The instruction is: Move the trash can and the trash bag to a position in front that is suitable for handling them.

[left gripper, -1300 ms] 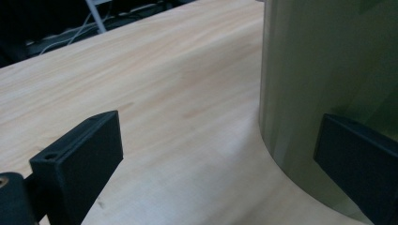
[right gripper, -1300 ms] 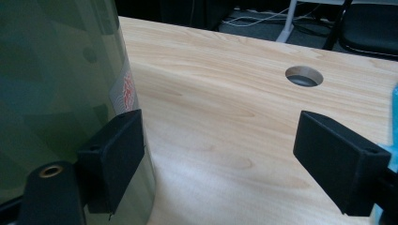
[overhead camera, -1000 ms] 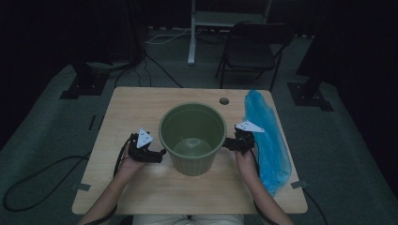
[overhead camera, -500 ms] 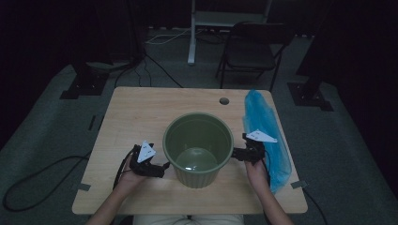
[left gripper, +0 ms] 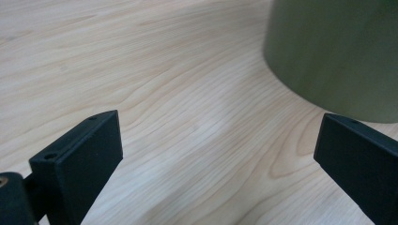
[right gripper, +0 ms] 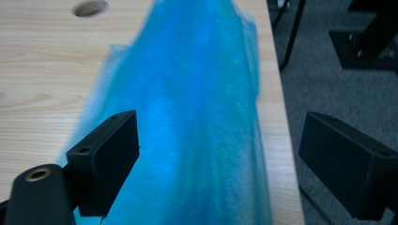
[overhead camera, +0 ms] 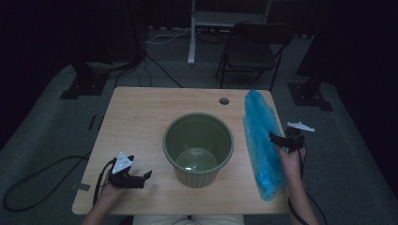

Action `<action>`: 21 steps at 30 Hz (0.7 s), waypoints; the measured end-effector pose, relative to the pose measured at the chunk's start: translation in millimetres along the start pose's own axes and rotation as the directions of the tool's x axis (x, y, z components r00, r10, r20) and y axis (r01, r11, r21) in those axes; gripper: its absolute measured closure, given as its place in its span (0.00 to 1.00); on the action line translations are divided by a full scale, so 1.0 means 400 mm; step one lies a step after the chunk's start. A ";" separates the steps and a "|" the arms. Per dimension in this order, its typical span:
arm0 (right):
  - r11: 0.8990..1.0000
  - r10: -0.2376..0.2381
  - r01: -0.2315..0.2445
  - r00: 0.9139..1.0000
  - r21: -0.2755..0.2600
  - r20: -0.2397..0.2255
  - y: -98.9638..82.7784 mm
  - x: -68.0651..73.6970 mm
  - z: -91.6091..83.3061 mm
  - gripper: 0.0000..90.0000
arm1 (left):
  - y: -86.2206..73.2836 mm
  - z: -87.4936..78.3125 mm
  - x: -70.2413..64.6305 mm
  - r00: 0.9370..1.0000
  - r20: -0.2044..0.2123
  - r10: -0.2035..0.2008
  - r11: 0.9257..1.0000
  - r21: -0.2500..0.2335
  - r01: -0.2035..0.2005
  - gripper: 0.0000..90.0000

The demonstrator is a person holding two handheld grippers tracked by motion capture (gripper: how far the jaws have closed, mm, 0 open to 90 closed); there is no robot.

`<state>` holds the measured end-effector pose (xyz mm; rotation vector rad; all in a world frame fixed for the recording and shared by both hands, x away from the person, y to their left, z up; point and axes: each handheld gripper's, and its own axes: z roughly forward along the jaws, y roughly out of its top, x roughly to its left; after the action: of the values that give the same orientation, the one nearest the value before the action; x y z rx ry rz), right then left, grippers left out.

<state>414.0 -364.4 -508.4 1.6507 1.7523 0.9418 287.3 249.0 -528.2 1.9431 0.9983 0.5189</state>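
Two tools are out, both released. My right tool [overhead camera: 277, 139] sits at the surface's [overhead camera: 141, 122] right edge, jaws wide and gripping nothing, just beside the blue plastic bag [overhead camera: 261, 140]. That bag lies flat with its long axis running from far edge to near edge. My left tool [overhead camera: 145, 176] rests near the front-left corner, beside the green bucket [overhead camera: 198, 149].

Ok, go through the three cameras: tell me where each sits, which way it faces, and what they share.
High view: above the person's side, looking forward and down on the table; both forearms, left gripper, right gripper.
Left gripper view: rides the left gripper, looking along its open fingers at the green bucket.
Right gripper view: rides the right gripper, open fingers facing the blue bag.
Shared: bucket and bag both show from above.
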 end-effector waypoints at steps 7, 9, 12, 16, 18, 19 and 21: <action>0.995 0.027 -0.026 1.000 0.101 -0.006 -0.033 -0.026 0.062 0.20 | -0.030 0.003 0.023 0.997 -0.022 -0.070 0.997 -0.038 0.069 0.02; 0.993 0.006 -0.004 1.000 0.121 -0.019 -0.042 -0.017 0.070 0.24 | -0.032 0.005 0.020 0.997 -0.023 -0.068 0.997 -0.031 0.068 0.02; 0.990 -0.014 0.017 1.000 0.138 -0.028 -0.051 -0.003 0.074 0.36 | -0.028 0.003 0.015 0.998 -0.019 -0.062 0.997 -0.042 0.061 0.02; 0.990 -0.042 0.041 0.999 0.137 0.001 -0.058 0.018 0.062 0.58 | -0.023 -0.002 0.008 0.998 -0.022 -0.051 0.997 -0.057 0.050 0.02; 0.988 -0.051 0.050 0.999 0.147 0.007 -0.062 0.031 0.052 0.66 | -0.024 -0.001 0.005 0.999 -0.018 -0.050 0.997 -0.053 0.049 0.02; 0.985 -0.060 0.059 0.998 0.163 0.000 -0.063 0.039 0.047 0.70 | -0.025 0.000 0.003 0.999 -0.020 -0.044 0.998 -0.051 0.043 0.02; 0.978 -0.115 0.118 0.993 0.170 -0.029 -0.069 0.060 0.036 0.74 | -0.025 -0.001 -0.002 0.999 -0.023 -0.033 0.998 -0.049 0.032 0.02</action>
<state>406.3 -338.7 -537.5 1.6274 1.9675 0.7736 282.0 251.8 -536.5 1.8787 1.0216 0.5446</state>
